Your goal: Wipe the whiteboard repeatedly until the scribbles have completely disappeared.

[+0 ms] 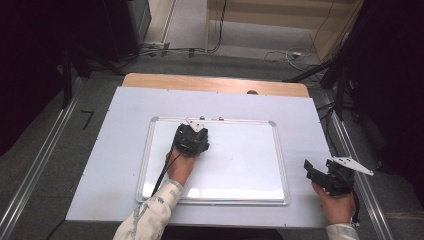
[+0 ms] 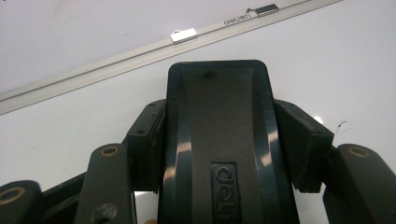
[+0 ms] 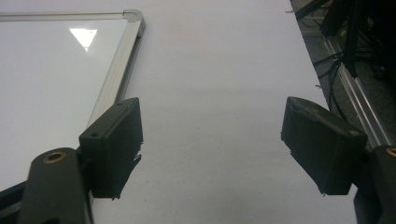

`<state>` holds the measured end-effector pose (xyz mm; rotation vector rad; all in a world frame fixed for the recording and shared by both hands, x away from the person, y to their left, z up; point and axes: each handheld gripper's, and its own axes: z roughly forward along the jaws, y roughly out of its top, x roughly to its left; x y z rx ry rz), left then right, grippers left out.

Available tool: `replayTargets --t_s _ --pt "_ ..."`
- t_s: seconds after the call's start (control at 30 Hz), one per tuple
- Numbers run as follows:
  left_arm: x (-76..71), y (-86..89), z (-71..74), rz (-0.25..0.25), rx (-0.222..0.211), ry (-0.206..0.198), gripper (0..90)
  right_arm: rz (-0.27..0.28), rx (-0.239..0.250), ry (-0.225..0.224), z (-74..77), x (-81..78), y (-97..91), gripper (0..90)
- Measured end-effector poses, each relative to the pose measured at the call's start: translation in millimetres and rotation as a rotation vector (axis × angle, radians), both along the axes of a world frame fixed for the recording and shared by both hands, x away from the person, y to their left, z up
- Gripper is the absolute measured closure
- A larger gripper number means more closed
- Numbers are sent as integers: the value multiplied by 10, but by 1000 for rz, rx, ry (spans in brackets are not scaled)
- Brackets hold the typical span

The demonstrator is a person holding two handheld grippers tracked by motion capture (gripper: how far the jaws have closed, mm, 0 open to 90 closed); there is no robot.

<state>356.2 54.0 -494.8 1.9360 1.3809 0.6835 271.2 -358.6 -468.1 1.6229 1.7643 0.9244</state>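
My left gripper (image 2: 219, 140): clamped on black eraser (image 2: 219, 154), over whiteboard (image 1: 240, 170).
My right gripper (image 3: 212, 149): jaws spread wide, nothing between, beside board.

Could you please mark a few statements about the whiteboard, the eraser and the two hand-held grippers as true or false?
1. The left hand-held gripper is clamped on a black eraser. True.
2. The eraser is off the whiteboard, on the table. False: it is over the whiteboard, near its far edge.
3. The right hand-held gripper has open jaws with nothing between them. True.
4. The right hand-held gripper is over the middle of the whiteboard. False: it is over the table, beside the board's right edge.
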Motion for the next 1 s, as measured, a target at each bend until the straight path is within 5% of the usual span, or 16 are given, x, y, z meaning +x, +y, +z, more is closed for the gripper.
replayTargets --t_s 1.0 --pt "-56 -591 4 -117 37 3 406 9 2 -5 4 3 20 217"
